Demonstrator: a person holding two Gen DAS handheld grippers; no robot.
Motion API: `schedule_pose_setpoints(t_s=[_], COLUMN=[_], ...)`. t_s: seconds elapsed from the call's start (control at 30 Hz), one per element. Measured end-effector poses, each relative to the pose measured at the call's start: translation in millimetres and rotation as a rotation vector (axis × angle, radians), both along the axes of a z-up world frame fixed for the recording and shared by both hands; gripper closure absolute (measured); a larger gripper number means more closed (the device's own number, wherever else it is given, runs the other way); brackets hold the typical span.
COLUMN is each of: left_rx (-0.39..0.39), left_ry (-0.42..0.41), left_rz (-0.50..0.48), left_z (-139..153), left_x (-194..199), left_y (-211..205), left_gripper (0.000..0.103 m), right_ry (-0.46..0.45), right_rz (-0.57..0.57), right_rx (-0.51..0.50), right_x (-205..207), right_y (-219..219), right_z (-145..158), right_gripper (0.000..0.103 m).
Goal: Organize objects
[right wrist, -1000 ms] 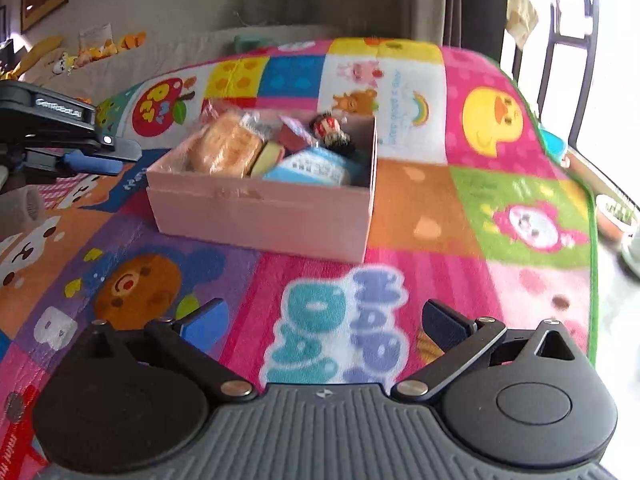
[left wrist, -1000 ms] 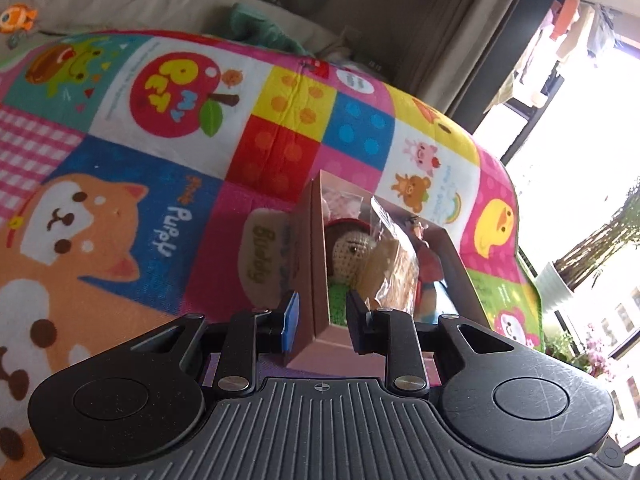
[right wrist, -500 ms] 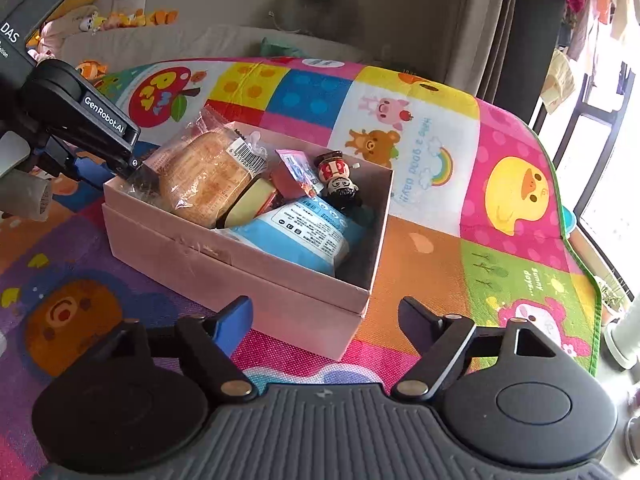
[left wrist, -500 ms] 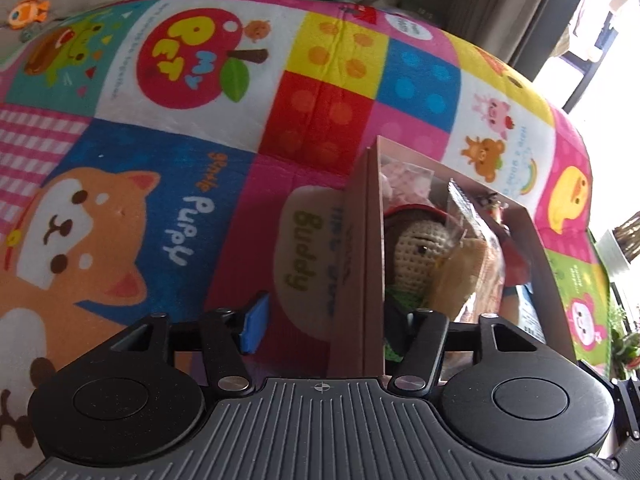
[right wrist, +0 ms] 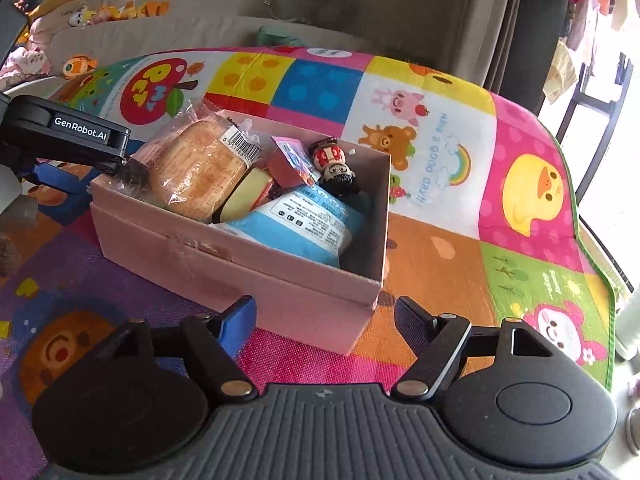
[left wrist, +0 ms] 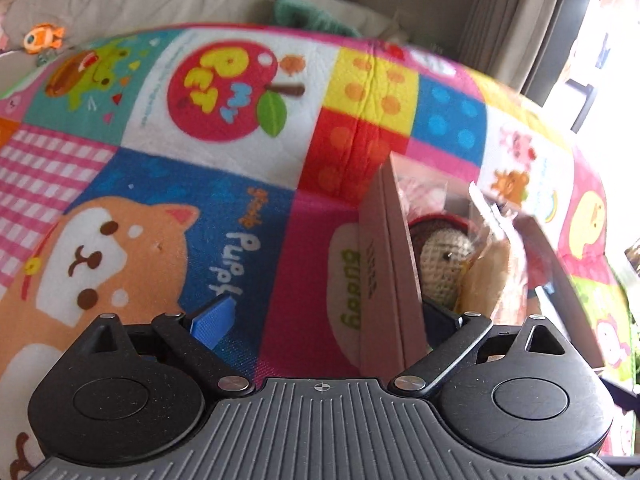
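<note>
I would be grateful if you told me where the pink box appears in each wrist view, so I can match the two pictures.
Left wrist view: the pink box is right of centre, seen end-on, its near wall between the fingers of the left hand-held gripper.
Right wrist view: the box fills the centre, open top showing.
Shared landmark: the red apple patch on the play mat.

Bright daylight over a patchwork play mat

The cartoon-printed mat point(right wrist: 460, 208) covers the floor; a beige sofa point(right wrist: 168, 36) lined with small plush toys point(right wrist: 116, 10) stands behind, curtains point(right wrist: 500, 12) beside a sunlit window point(right wrist: 608, 92).
</note>
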State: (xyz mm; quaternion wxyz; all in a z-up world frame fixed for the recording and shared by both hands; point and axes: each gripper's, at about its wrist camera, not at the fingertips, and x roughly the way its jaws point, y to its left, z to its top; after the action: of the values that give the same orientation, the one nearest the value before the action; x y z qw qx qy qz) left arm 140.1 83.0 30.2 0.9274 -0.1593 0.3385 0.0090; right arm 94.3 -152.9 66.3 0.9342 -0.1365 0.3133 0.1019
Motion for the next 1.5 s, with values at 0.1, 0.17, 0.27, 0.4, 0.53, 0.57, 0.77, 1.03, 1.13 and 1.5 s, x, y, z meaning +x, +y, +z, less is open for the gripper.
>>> schedule_pose_setpoints(t_s=[0.1,0.17,0.27,0.4,0.53,0.57,0.77,1.03,1.13,1.5], left_rx=[0.009,0.032,0.093,0.192,0.208,0.216,0.247,0.295,0.274,0.293], left_ry=[-0.131,-0.188,-0.136,-0.054,-0.049,-0.044,-0.031,-0.012,-0.015,-0.007], left_rz=[0.03,0.009,-0.098,-0.175,-0.173,-0.168,-0.13,-0.126,-0.115,-0.1], left_z=[19.9,28.9,21.4,-5.1,-22.2,-24.7,-32.9,-34.9,-35.0,-35.2], left_x=[-39.0,-72.7,-110.9,-151.4,-168.4,-167.3,-164.2,-158.1,-155.5,-151.1], left_y=[0.7,-6.6,-31.4,-66.5,-74.5,-74.6,-71.5,-79.0,-75.3,-77.4], left_gripper=[0.005,0.005,0.005,0.005,0.005,0.005,0.005,0.004,0.004,0.003], right_ry=[0.03,0.042,0.079,0.105,0.158,0.153,0.129,0.082,0.064,0.057], right_rz=[-0.024,-0.045,-0.075,-0.1,-0.136,-0.152,-0.192,-0.212,-0.219,-0.217], right_rx=[0.066,0.101,0.136,0.14,0.118,0.124,0.136,0.185,0.185,0.193], right_x=[-21.5,-40.3,-65.9,-88.4,-91.5,-92.0,-85.3,-72.2,-71.3,-71.2], right_y=[-7.0,-11.4,-16.1,-18.6,-19.1,-20.2,-19.2,-22.6,-22.0,-23.6], right_z=[2.1,0.6,-6.7,-16.3,-25.4,-25.6,-30.2,-36.0,-37.0,-37.8], right_gripper=[0.006,0.002,0.0,0.0,0.0,0.0,0.0,0.0,0.0,0.0])
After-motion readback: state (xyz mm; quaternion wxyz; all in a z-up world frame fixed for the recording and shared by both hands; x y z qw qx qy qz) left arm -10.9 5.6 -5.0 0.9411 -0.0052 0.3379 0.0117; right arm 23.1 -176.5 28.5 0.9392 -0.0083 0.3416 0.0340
